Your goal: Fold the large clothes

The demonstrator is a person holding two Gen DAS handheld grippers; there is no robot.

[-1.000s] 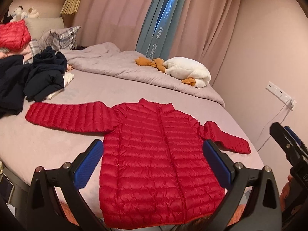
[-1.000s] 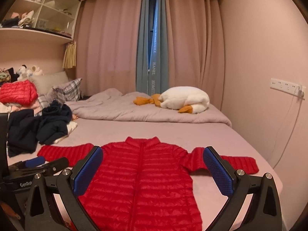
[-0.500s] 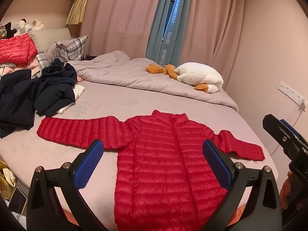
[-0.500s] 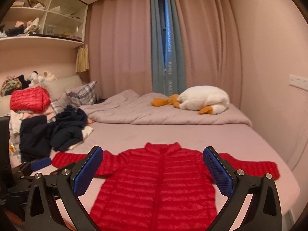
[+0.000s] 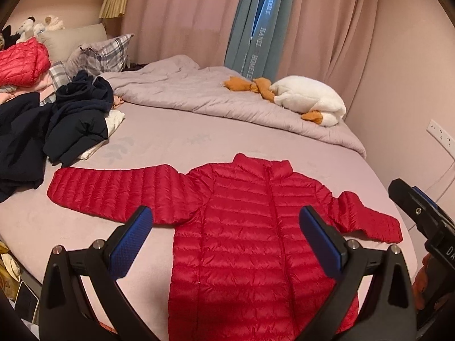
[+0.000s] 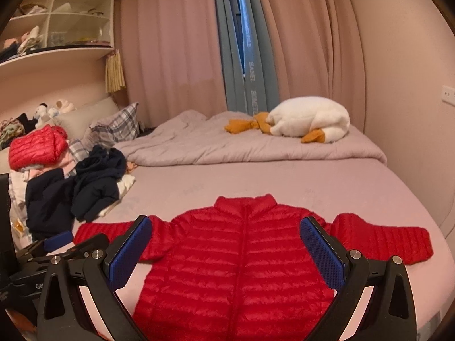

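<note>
Pink bed [image 5: 199, 142], red jacket [image 5: 244, 227] flat — beyond both grippers' spread fingers [image 5: 129, 240]

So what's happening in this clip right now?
A person holds two handheld grippers above a bed. A red puffer jacket lies flat on it, zipped, with both sleeves spread out. The left gripper and right gripper are both open and hold nothing. No fold has been made yet. Dark clothes sit piled to the left.

red jacket [image 5: 250, 241] hem: cut off | shelf items [image 6: 31, 39]: indistinct
</note>
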